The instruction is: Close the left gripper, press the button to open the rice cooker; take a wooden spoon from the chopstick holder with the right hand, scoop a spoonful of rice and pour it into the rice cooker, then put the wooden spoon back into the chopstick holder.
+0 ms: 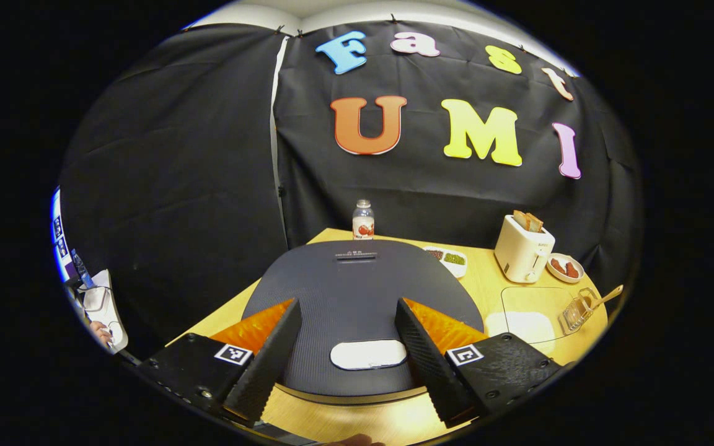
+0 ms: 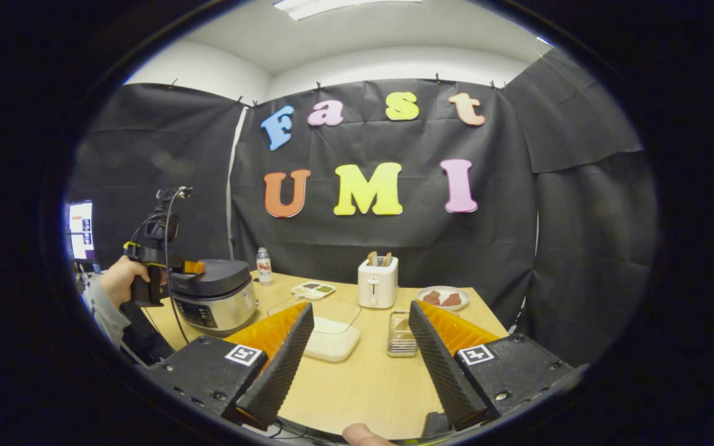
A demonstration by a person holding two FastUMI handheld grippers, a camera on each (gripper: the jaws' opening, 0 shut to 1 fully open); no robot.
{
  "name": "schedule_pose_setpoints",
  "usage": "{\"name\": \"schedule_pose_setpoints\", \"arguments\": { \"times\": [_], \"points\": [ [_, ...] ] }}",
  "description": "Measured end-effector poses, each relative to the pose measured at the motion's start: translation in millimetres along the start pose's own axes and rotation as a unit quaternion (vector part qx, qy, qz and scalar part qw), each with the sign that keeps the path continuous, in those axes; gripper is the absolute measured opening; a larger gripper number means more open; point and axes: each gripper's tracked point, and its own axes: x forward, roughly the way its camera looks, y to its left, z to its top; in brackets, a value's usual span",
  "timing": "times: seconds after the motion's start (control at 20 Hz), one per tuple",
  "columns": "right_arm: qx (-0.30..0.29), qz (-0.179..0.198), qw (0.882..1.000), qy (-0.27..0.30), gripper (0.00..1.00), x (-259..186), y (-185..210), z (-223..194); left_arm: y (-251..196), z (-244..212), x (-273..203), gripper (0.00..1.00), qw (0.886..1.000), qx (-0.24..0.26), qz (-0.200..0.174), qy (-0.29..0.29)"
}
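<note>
While the left gripper [image 1: 348, 350] is hovering over the shut rice cooker [image 1: 357, 297] with jaws apart, its button [image 1: 368, 354] lying between them, the right gripper [image 2: 360, 356] is waiting spread wide, so closing the left fingers looks next

No word, brand or number can be read with certainty on any item on the table. Coded signs: the left gripper [image 1: 348, 303] carries two square black-and-white marker tags [image 1: 233, 354] – one on each finger base – and the right gripper [image 2: 361, 306] carries a matching pair [image 2: 243, 355]; these are patterns, not text. The rice cooker [image 1: 357, 285] has a short line of print [image 1: 357, 254] at the rear of its lid, too small to resolve. The toaster [image 1: 521, 251] bears a small mark [image 1: 543, 246] on its side, possibly a brand name – illegible. The bottle [image 1: 363, 221] has a printed band, not resolvable.
</note>
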Motion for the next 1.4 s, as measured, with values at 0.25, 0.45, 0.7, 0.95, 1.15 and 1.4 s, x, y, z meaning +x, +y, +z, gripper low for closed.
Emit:
{"name": "schedule_pose_setpoints", "arguments": {
  "times": [0.25,0.45,0.7,0.95,1.15,1.4],
  "points": [
    [-0.01,0.003,1.0,0.005,0.99,5,4,-4,-1,-4,-15,0.99,0.999,0.0,0.012,-0.037],
    [-0.015,0.006,1.0,0.017,0.99,10,10,-13,-4,-5,-13,0.99,0.996,0.014,0.016,-0.088],
    [-0.004,0.018,1.0,0.025,0.96,14,18,-18,-6,-6,-12,0.99,0.992,0.008,0.015,-0.125],
    [0.004,0.017,0.999,0.035,0.99,19,19,-24,-7,-12,-7,0.99,0.989,0.0,0.006,-0.149],
    [0.008,0.013,0.999,0.033,1.0,17,16,-21,-9,-11,-7,0.99,0.986,0.002,0.004,-0.165],
    [0.012,0.005,1.0,0.026,0.99,13,11,-14,-9,-11,-7,0.98,0.989,-0.001,0.007,-0.15]
  ]
}}
